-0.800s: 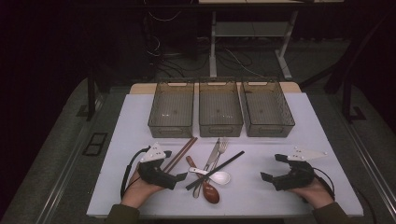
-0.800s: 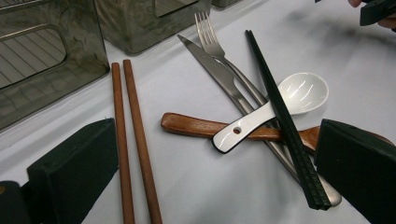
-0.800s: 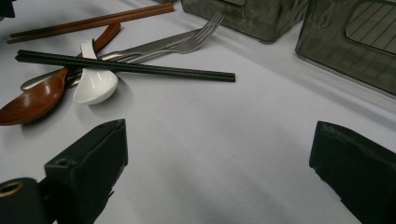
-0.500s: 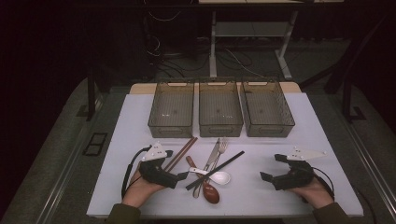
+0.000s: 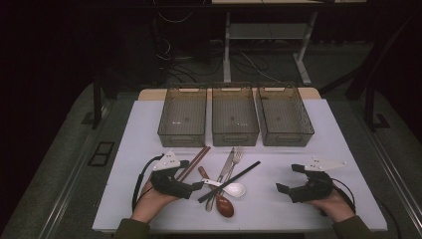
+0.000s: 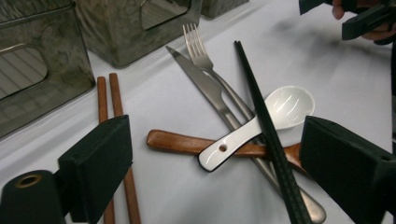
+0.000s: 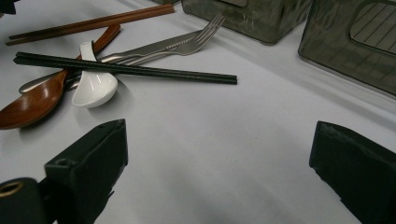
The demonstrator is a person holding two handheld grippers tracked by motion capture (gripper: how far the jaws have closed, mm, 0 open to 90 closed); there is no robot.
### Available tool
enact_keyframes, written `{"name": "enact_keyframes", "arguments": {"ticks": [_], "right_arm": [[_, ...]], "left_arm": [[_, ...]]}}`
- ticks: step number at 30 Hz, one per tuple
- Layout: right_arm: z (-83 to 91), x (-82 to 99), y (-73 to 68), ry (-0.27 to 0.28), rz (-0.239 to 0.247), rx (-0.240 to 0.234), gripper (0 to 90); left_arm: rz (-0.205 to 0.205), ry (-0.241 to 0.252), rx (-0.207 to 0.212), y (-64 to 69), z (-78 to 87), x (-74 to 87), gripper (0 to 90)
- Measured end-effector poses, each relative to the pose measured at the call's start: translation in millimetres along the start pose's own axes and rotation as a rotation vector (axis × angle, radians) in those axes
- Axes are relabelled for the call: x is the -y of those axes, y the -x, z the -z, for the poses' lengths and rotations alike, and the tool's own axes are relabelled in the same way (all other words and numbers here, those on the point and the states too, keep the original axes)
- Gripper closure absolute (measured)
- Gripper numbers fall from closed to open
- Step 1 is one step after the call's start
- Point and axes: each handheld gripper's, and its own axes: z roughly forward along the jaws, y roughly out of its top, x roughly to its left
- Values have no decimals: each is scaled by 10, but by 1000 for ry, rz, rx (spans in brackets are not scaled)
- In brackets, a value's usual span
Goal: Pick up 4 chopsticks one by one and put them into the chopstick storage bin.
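Mid-table, black chopsticks (image 5: 230, 181) diagonal, tips far-right

A white table sheet (image 5: 318, 129) lies under three smoky grey translucent plastic bins (image 5: 235, 115) with a fine grid pattern on their floors. The pair of reddish-brown wooden chopsticks (image 6: 111, 116) matches the glossy brown wooden spoon (image 7: 32, 100). The white ceramic soup spoon (image 6: 275, 112) has a dark rim, and black chopsticks (image 7: 126, 67) cross it. The steel knife (image 6: 205, 88) and steel fork (image 6: 198, 49) are silver. Both grippers, left (image 5: 198, 175) and right (image 5: 287, 178), are matte black with pale grey top plates.
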Motion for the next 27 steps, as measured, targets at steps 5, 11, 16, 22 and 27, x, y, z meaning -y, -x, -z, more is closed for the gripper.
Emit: {"name": "enact_keyframes", "arguments": {"ticks": [5,11,16,22,27], "right_arm": [[6,-7,-2,14,-2,-10,43],[4,-8,-6,11,-2,-14,42],[-4,-9,-10,9,2,-12,43],[-12,-6,-9,4,8,-13,43],[-17,-5,-18,1,9,-14,42]], "left_arm": [[2,12,8,14,-22,-30,143],[0,13,20,43,-55,-53,178],[-2,8,30,80,-99,-77,220],[-5,3,39,120,-153,-109,277],[-11,-10,56,175,-218,-134,344]]}}
